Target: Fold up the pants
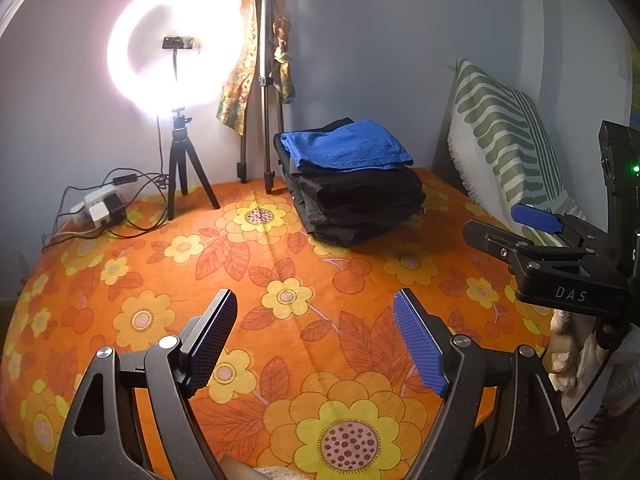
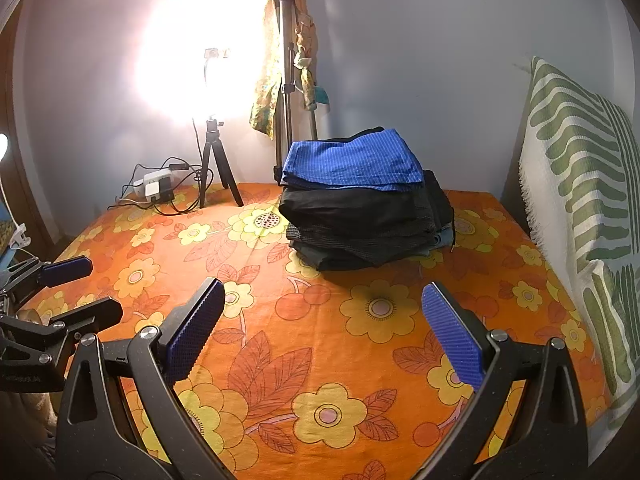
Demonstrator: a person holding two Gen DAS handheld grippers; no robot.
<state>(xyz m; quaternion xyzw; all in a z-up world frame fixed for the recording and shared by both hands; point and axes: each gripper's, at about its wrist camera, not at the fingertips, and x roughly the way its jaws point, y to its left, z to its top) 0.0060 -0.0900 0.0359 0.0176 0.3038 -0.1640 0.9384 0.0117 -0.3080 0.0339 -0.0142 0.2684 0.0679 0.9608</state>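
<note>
Both grippers are hovering over the near part of a surface (image 2: pixel 320 360) covered in an orange cloth with yellow flowers. The left gripper (image 1: pixel 316 344) is standing with its jaws spread wide and nothing between the blue pads, and the right gripper (image 2: pixel 324 340) is doing the same.

The pants are sitting in a folded stack (image 2: pixel 364 220) toward the far side of the surface, right of centre, with a blue folded piece (image 2: pixel 352 164) lying on top of darker ones. The stack is lying well apart from both grippers, and a broad stretch of bare cloth is lying open between them.

Along the far edge, a small tripod carrying a glaring ring light (image 1: pixel 176 56) is standing left of the stack, with a power adapter and cables (image 1: pixel 100 208) near the far-left corner. A taller tripod (image 1: pixel 264 88) draped with patterned fabric is standing just behind the stack. A green-and-white patterned cushion (image 2: pixel 580 208) is leaning along the right edge.

In the left wrist view, the letters "DAS" (image 1: pixel 570 294) are showing on the right gripper's body.
</note>
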